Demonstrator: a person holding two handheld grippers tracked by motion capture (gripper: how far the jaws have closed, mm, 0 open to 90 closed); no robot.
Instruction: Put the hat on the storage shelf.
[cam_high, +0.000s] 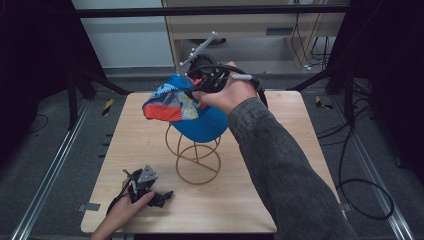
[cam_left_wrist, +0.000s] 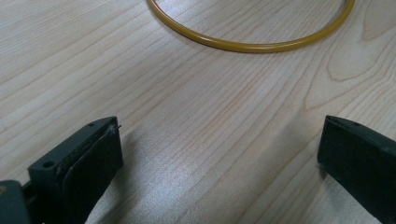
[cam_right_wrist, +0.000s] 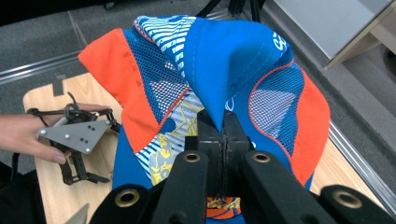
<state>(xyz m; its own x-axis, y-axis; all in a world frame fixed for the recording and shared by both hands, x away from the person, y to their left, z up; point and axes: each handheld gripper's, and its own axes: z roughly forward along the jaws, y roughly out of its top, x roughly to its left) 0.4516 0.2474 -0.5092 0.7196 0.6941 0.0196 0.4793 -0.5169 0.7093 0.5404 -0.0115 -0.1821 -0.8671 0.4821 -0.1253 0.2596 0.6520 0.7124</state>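
A blue cap (cam_high: 200, 117) with orange trim and patterned panels hangs over the top of a gold wire stand (cam_high: 197, 160) at the middle of the table. My right gripper (cam_high: 207, 82) is shut on a fold of the cap's blue fabric (cam_right_wrist: 224, 60), with the jaws pressed together on it (cam_right_wrist: 223, 119). At the table's near left corner my left gripper (cam_high: 162, 197) rests low over the wood, held by a hand. Its jaws stand wide open (cam_left_wrist: 219, 154) with bare wood between them. The stand's round base ring (cam_left_wrist: 247, 46) lies just ahead of them. The left gripper (cam_right_wrist: 77, 140) also appears beside the cap.
The wooden table (cam_high: 280, 200) has metal rails along both sides on the floor. Loose black cables (cam_high: 365, 200) lie on the floor at the right. Dark frame legs (cam_high: 85, 80) stand behind the table, and a light cabinet (cam_high: 250, 30) stands at the back.
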